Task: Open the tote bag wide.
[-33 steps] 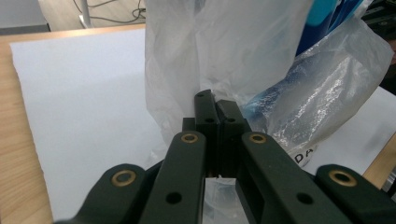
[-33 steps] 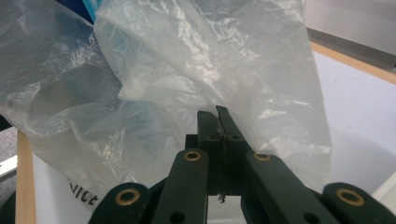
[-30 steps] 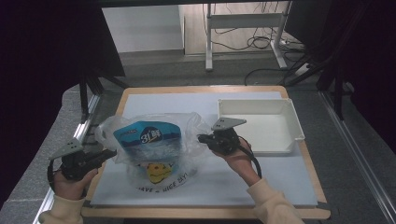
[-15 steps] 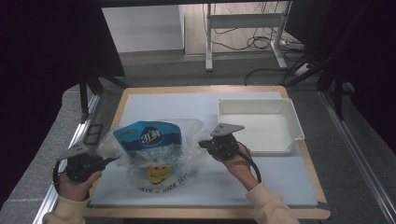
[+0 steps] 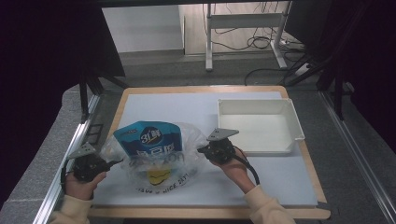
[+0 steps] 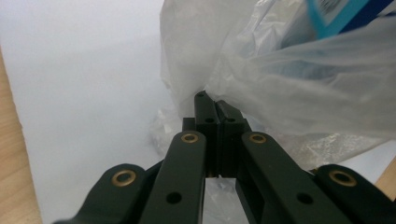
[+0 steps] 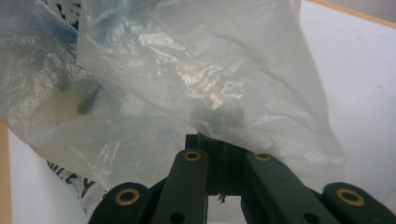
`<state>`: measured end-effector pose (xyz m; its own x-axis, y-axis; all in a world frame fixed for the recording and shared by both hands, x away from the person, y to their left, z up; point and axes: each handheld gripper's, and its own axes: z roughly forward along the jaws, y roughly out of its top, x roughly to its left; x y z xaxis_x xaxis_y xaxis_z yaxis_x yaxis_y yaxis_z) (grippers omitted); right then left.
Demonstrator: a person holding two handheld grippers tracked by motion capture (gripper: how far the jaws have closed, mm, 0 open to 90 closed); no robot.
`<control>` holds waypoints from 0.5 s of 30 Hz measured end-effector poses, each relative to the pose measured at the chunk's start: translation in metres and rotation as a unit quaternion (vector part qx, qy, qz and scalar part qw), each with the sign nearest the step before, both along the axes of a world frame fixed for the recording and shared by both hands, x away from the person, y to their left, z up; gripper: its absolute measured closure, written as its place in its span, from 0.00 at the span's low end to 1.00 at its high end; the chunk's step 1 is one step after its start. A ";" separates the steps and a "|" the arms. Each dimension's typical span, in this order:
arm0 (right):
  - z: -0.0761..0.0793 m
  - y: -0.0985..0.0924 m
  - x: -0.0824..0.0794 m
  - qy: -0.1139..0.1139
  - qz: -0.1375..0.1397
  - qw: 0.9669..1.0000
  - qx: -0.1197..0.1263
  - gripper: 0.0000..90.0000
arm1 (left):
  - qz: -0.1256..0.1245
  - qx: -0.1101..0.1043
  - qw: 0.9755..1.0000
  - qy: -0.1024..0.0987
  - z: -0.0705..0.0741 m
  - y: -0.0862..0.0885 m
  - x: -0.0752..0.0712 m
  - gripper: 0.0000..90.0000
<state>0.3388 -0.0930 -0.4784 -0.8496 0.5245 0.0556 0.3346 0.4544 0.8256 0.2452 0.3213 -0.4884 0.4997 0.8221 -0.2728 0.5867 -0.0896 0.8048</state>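
Observation:
A clear plastic bag (image 5: 180,156) with black print and a yellow face lies on the white mat, a blue snack pouch (image 5: 150,138) standing in its mouth. My left gripper (image 5: 114,163) is shut on the bag's left edge; in the left gripper view the jaws meet on the film of the plastic bag (image 6: 261,84) at the left gripper's tips (image 6: 215,103). My right gripper (image 5: 201,150) is shut on the bag's right edge. In the right gripper view the plastic bag (image 7: 196,79) drapes over the right gripper's tips (image 7: 215,140).
A white tray (image 5: 293,122) sits at the right of the mat (image 5: 168,105), close to my right hand. The wooden table edge (image 5: 196,212) runs along the front. A metal rail (image 5: 70,154) borders the left side.
Both grippers have sunk toward the mat with the bag still held between them. The blue pouch now stands more upright in the bag's mouth.

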 end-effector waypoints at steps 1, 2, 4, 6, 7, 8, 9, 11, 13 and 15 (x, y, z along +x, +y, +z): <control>-0.002 0.000 0.000 0.001 0.001 1.000 -0.002 0.98 | 0.001 -0.001 1.000 0.004 -0.004 0.000 0.001 1.00; -0.003 0.000 0.000 0.004 0.000 1.000 -0.004 0.98 | 0.000 -0.003 1.000 0.006 -0.005 0.000 0.001 1.00; -0.005 0.000 -0.001 0.006 0.001 1.000 -0.006 0.98 | 0.001 -0.004 1.000 0.008 -0.007 0.000 0.002 1.00; -0.011 0.000 -0.002 0.011 0.001 1.000 -0.014 0.98 | -0.001 -0.003 1.000 0.015 -0.013 -0.001 0.002 1.00; -0.011 0.000 -0.003 0.011 0.001 1.000 -0.016 0.98 | -0.001 -0.003 1.000 0.017 -0.014 -0.001 0.002 1.00; -0.012 0.000 -0.003 0.013 0.000 1.000 -0.017 0.98 | -0.001 -0.003 1.000 0.017 -0.014 -0.001 0.002 1.00; -0.012 0.000 -0.003 0.013 0.000 1.000 -0.017 0.98 | -0.001 -0.003 1.000 0.019 -0.016 -0.001 0.003 1.00; -0.014 -0.001 -0.004 0.017 -0.001 1.000 -0.022 0.98 | -0.001 -0.002 1.000 0.023 -0.018 -0.001 0.003 1.00; -0.015 -0.001 -0.004 0.020 -0.001 1.000 -0.024 0.98 | -0.001 -0.002 1.000 0.024 -0.019 -0.001 0.003 1.00; -0.020 -0.001 -0.005 0.028 -0.001 0.999 -0.032 0.98 | -0.002 0.003 1.000 0.030 -0.023 -0.002 0.003 1.00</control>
